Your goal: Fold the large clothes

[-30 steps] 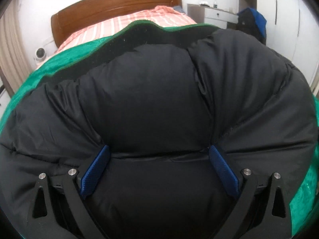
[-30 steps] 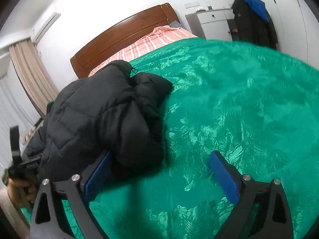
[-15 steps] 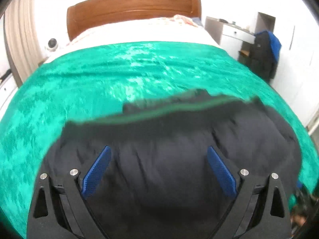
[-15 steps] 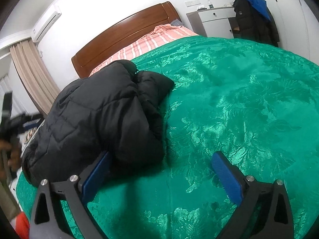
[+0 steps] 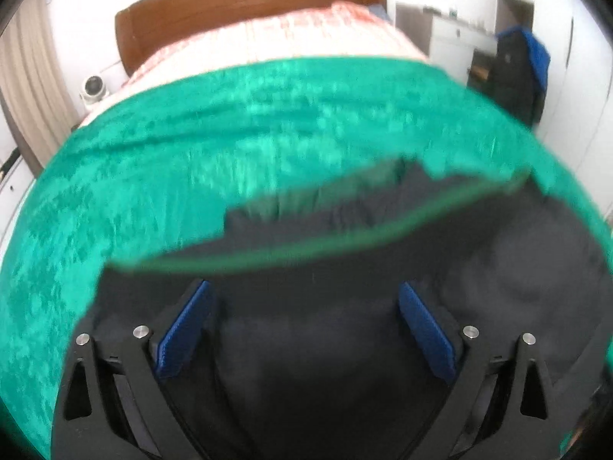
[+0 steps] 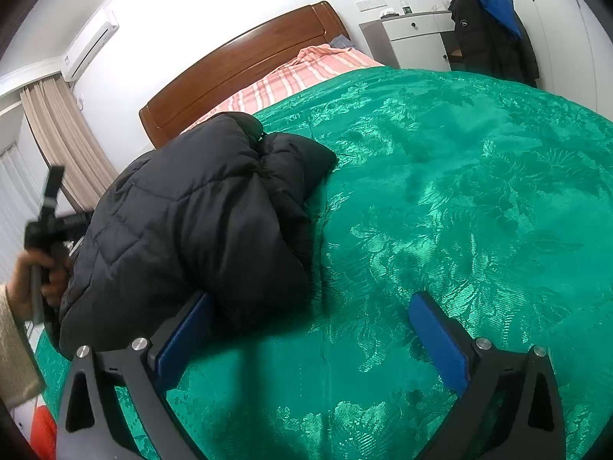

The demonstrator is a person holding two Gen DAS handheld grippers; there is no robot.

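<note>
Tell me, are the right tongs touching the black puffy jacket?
Cannot tell. In the right wrist view, the jacket bulges over one open blue finger of the right tongs, hiding any contact.

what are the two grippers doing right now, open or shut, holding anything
Left gripper: open, above the black jacket, gripping nothing.
Right gripper: open and empty over the green bedspread; one finger is beside the jacket's edge.

We see a green bedspread [image 6: 440, 211] filling most of the frame. A wooden headboard [image 6: 245, 65] sits upper center, a striped sheet [image 6: 306, 73] below it. An air conditioner [image 6: 90, 48] and curtain [image 6: 65, 142] occupy upper left; a white cabinet [image 6: 417, 38] and hanging coat [image 6: 486, 34] upper right.
</note>
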